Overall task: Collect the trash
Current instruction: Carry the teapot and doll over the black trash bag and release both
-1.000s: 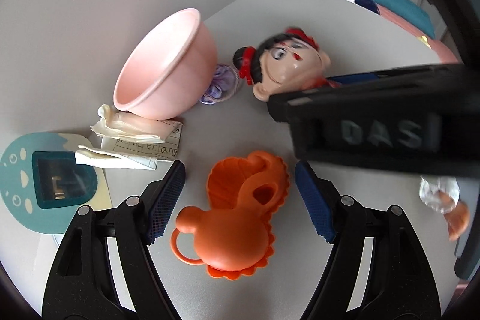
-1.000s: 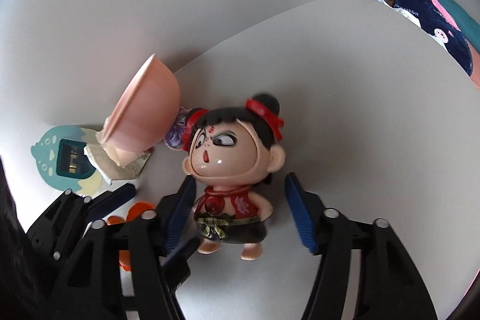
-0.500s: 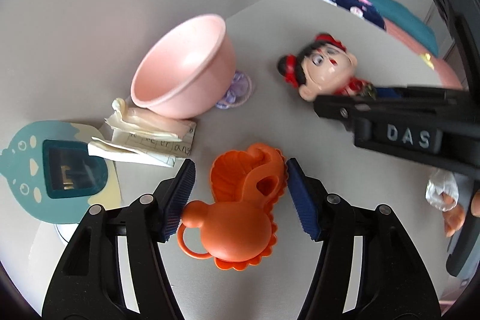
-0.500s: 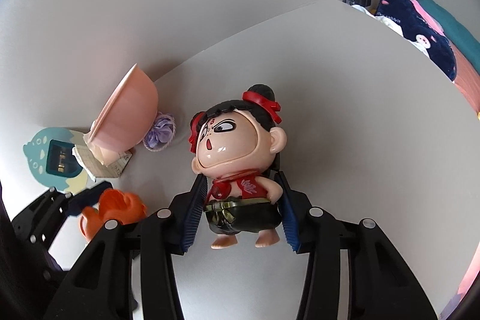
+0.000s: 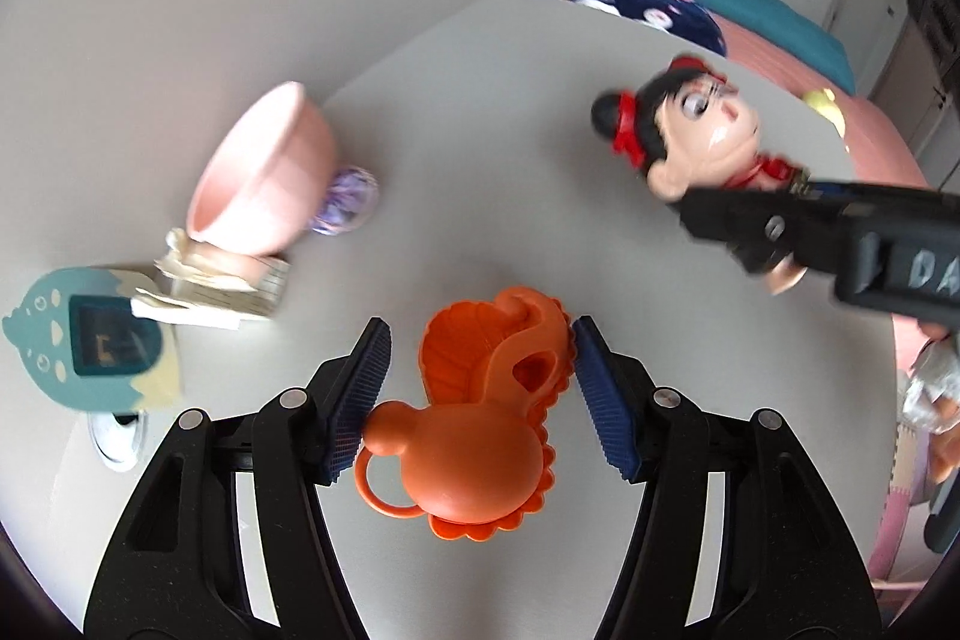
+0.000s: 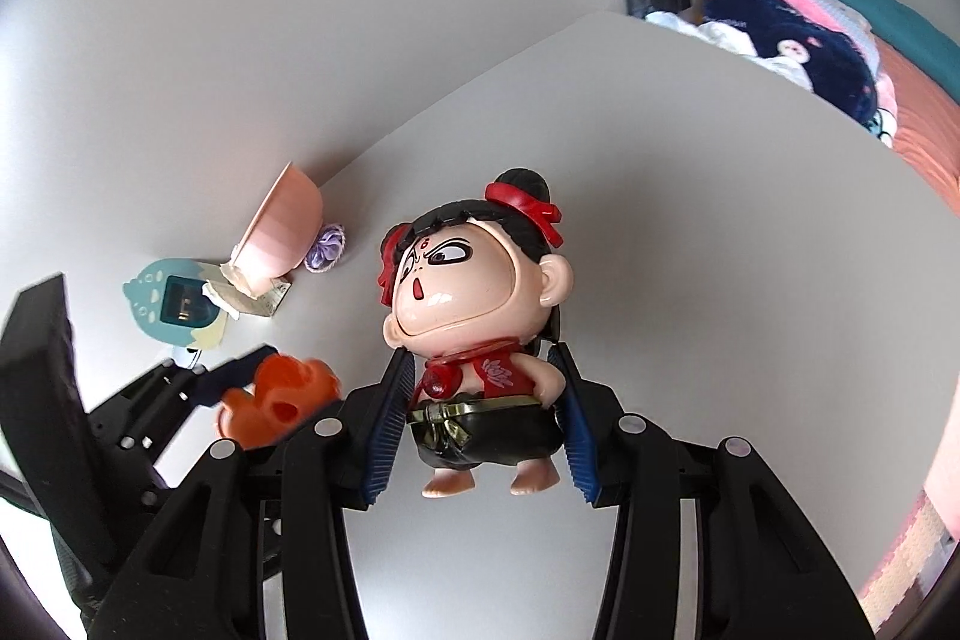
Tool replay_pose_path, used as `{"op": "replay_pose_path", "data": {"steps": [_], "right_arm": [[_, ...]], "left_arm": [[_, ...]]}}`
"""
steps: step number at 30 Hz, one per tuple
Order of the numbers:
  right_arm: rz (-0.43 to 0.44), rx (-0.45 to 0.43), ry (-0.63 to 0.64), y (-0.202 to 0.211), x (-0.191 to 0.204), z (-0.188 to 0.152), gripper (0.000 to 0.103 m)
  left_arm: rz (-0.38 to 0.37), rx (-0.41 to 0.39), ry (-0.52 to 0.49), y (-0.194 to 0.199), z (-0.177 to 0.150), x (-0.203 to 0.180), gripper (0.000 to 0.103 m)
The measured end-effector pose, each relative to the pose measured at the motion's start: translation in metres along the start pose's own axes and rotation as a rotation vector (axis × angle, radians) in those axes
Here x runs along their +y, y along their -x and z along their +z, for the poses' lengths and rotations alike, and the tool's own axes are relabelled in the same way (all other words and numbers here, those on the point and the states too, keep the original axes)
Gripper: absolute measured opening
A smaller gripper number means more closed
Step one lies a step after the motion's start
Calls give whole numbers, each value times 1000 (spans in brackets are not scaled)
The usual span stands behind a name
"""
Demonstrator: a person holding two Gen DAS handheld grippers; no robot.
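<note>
My left gripper [image 5: 480, 388] clamps the orange swan toy [image 5: 486, 418], its long axis running away from me. My right gripper [image 6: 477, 418] grips the doll figurine [image 6: 474, 334] at the waist, head pointing away, above the desk [image 6: 690, 232]. Farther off sit a pink bowl [image 5: 264, 178] tilted on crumpled paper [image 5: 210, 289].

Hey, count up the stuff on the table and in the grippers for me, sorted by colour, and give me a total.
Orange: 1, the swan toy
Pink: 1, the bowl
Purple: 1, the flower
Teal: 1, the card
Cream: 1, the paper wad
Red and black: 1, the doll
Total: 6
</note>
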State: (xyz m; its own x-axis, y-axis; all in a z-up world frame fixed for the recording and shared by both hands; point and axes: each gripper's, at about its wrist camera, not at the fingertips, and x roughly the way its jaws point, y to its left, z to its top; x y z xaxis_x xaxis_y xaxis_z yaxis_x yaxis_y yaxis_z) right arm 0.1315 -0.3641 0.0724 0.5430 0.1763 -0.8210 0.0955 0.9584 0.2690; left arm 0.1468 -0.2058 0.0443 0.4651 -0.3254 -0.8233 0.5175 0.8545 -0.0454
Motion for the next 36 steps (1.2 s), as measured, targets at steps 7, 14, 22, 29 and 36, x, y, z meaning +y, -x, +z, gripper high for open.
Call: {"op": "replay_pose_path", "data": {"steps": [7, 14, 22, 29, 36], "right_arm": [[19, -42, -35, 44, -34, -22, 48], [20, -85, -75, 89, -74, -47, 48], [-12, -133, -156, 139, -133, -78, 48], [-55, -176, -231, 179, -186, -109, 48], [-111, -206, -337, 207, -246, -145, 48]], "left_arm": [[-15, -45, -41, 21, -7, -51, 61], [-38, -49, -107, 27, -17, -114, 61], [-81, -62, -204, 39, -19, -192, 61], [-131, -63, -286, 41, -21, -258, 61], [-173, -38, -390, 32, -34, -331, 61]]}}
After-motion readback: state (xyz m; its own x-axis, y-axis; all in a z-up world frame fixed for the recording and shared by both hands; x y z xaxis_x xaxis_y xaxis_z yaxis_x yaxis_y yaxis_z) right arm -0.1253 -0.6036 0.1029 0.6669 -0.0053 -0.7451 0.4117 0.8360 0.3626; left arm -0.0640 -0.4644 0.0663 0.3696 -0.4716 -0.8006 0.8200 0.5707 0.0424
